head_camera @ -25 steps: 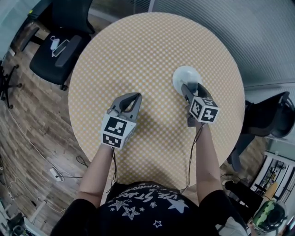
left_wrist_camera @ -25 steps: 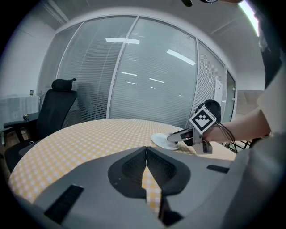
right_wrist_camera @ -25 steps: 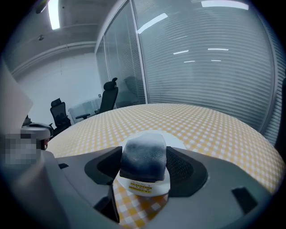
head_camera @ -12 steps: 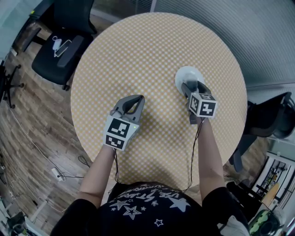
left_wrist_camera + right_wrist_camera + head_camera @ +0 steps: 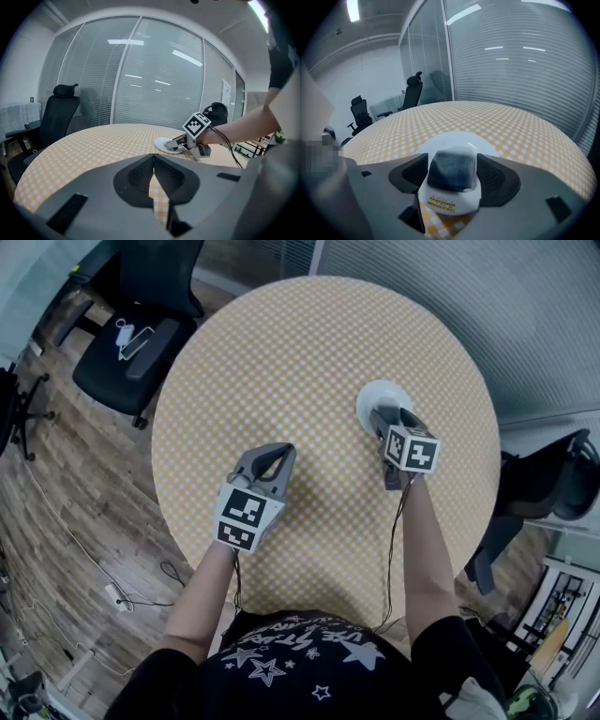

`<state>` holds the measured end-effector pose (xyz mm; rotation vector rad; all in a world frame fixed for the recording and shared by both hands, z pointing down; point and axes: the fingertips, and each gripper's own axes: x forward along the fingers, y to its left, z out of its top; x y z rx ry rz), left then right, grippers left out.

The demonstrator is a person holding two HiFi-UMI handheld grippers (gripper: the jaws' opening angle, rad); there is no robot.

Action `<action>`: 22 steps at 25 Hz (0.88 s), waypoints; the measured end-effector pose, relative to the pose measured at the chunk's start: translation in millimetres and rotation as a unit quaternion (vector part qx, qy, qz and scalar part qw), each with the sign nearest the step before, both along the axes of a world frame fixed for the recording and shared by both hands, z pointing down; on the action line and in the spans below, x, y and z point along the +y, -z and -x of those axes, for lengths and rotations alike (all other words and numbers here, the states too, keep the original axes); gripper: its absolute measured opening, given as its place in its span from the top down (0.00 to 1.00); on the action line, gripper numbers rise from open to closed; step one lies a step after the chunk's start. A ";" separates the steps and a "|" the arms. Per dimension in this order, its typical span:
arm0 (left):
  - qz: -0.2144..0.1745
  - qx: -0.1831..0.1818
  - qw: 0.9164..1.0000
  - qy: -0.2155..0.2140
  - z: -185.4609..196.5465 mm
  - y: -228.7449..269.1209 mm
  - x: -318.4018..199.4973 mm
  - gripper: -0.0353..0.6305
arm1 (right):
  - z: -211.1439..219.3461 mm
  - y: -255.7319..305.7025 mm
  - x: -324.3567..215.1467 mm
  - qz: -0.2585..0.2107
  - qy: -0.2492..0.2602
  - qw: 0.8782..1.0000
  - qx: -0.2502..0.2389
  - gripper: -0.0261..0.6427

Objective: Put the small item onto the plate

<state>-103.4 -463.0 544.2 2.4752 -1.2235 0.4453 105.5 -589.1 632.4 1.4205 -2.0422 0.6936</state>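
My right gripper (image 5: 451,169) is shut on the small item (image 5: 451,177), a white packet with a dark filling and a yellow label. It hovers at the near rim of the white plate (image 5: 457,139), which sits on the right side of the round checkered table (image 5: 300,352). In the head view the plate (image 5: 375,396) shows just beyond the right gripper (image 5: 383,418); the item is hidden there. My left gripper (image 5: 278,454) rests low at the table's near left, jaws shut and empty, well apart from the plate (image 5: 163,143). From the left gripper (image 5: 153,161) I see the right gripper (image 5: 177,142) at the plate.
A black office chair (image 5: 131,329) with small things on its seat stands off the table's far left. Another chair (image 5: 548,479) is at the right. Glass walls with blinds (image 5: 511,61) run behind the table. Cables trail over the wooden floor (image 5: 56,493).
The right gripper has edged a little forward toward the plate with the item in it. The left gripper has barely moved.
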 end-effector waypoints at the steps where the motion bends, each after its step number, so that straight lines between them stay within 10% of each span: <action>1: -0.002 0.000 1.000 0.001 1.0 2.9 1.4 0.94 | -0.8 3.9 0.6 -0.007 -0.003 1.000 -0.001 0.48; 22: -0.106 -0.007 0.994 0.003 -22.4 124.5 88.3 0.93 | 14.7 151.3 122.4 -0.117 0.045 0.987 -0.102 0.51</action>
